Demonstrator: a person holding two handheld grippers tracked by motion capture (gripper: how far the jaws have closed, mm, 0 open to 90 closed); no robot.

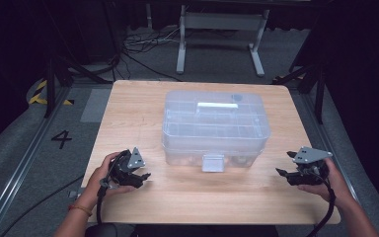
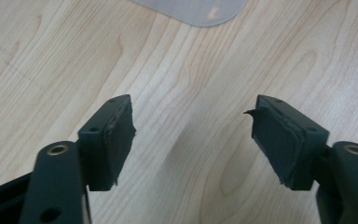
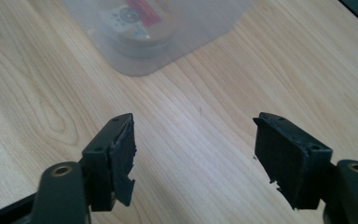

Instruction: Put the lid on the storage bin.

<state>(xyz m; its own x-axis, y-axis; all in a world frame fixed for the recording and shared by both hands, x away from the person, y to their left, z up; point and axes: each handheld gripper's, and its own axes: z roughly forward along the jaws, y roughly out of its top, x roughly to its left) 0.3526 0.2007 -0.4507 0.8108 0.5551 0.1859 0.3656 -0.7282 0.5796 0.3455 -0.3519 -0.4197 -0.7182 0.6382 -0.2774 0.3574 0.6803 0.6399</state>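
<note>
Box: clear plastic lidded storage box [image 1: 215, 126] with a white front latch [image 1: 212, 162]; it sits at the middle of the pale wooden table [image 1: 128, 106], between the two grippers and apart from both
Long axis: runs left to right across the table; the latch side faces the person, the far side faces the grey floor beyond
Contents: a round tin-like item with a red label [image 3: 131, 18] shows through the near right corner; the rest is too hazy to tell
Left gripper: left gripper [image 1: 140, 177] rests low near the table's near left edge; jaws stand wide apart with nothing between them; a corner of the box [image 2: 193, 10] lies ahead
Right gripper: right gripper [image 1: 284, 170] hovers near the right edge; jaws likewise spread, holding nothing
Step, as I judge: approach the box; likely the latch first
Doing it well: bring one gripper square to the latch; steady the box's side with the other so that it does not slide
</note>
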